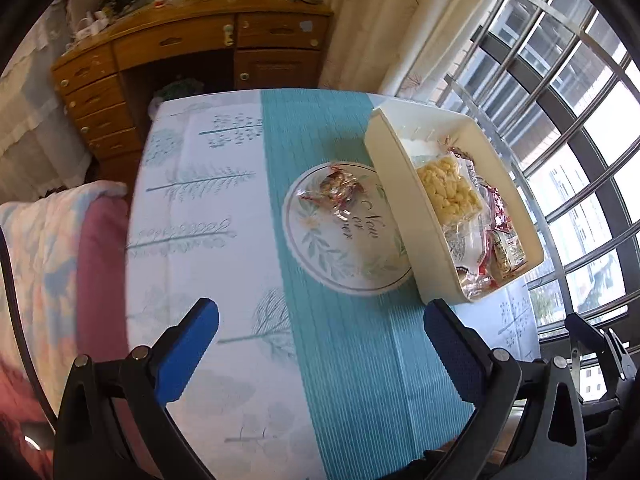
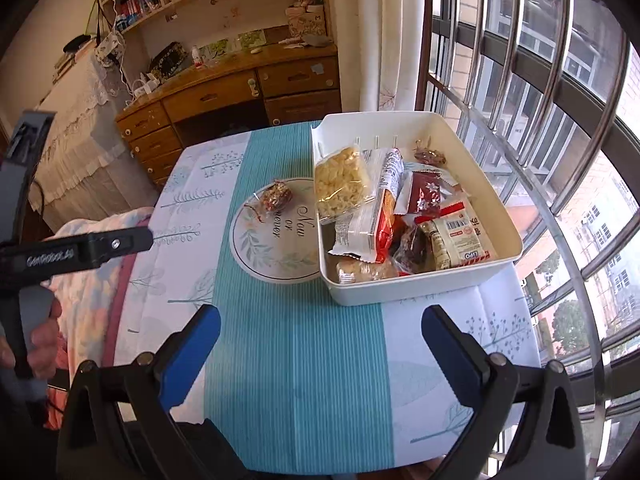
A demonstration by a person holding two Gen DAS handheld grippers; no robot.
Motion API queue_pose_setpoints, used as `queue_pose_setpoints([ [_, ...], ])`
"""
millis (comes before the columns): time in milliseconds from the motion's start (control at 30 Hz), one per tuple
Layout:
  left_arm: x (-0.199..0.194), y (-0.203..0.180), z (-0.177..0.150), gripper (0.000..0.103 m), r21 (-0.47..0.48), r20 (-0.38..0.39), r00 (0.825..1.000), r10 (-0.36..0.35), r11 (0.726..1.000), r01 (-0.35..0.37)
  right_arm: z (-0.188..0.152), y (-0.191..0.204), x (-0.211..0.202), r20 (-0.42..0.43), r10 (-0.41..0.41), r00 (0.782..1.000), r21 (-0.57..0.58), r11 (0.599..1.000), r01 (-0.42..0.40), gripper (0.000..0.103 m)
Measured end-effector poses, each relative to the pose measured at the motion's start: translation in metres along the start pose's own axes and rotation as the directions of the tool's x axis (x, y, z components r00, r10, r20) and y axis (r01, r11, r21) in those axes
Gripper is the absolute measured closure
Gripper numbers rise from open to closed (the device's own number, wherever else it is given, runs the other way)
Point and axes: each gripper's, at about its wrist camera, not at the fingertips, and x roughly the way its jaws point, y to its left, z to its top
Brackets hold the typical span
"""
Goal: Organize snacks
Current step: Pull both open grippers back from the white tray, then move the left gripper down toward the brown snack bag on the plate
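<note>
A: What is shown on the worktop (image 2: pixel 296 380)?

B: A cloth with a teal ribbed stripe and pale tree prints is spread over it. A round white plate with leaf decoration and cursive lettering (image 2: pixel 272 248) is set near the middle, and a white rectangular plastic bin (image 2: pixel 420 292) is placed just to its right; in the left wrist view the bin's near wall covers part of the plate's right edge.

A: Where are the snacks found?

B: One small clear-wrapped snack with red and brown contents (image 2: pixel 275 197) is laid on the far left part of the plate. The rest are piled in the bin: a clear bag of pale yellow puffed pieces (image 2: pixel 340 186), a dark red foil packet (image 2: pixel 425 197), and a white and red packet with a barcode (image 2: pixel 460 236). The lower wrappers are overlapped and cannot be made out clearly.

A: How are the grippers held?

B: The left gripper (image 1: pixel 320 360) is seen with its blue-padded fingers (image 1: pixel 188 356) spread wide, and nothing is held between them. The right gripper (image 2: pixel 320 360) is likewise opened wide and empty above the near part of the worktop. Both bodies are cut off by the lower frame edge.

A: Is anything else visible?

B: A wooden desk with drawers (image 2: pixel 240 96) is seen at the far side, and a barred window (image 2: pixel 560 120) on the right. The left edge of the right wrist view is blocked partly by the other handle, and the objects on the desk are too small to identify.
</note>
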Motion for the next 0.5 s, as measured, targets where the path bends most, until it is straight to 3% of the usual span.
queue_pose_setpoints([
  [233,0.063,-0.012,0.047,0.001,0.103,-0.029,1.000,0.006,0.995,-0.003,0.033,-0.022,0.027,0.014,-0.026,1.000,-0.010,1.000,0.026,0.002],
  [300,0.084,-0.016,0.062,0.001,0.141,-0.039,0.999,-0.017,0.990,0.023,0.042,-0.028,0.036,0.020,-0.069,0.997,-0.021,0.997,0.069,0.002],
  [500,0.146,-0.025,0.094,0.001,0.235,-0.077,0.997,0.011,0.972,0.007,0.063,-0.041,0.066,0.019,-0.150,0.988,-0.087,0.985,0.151,0.002],
])
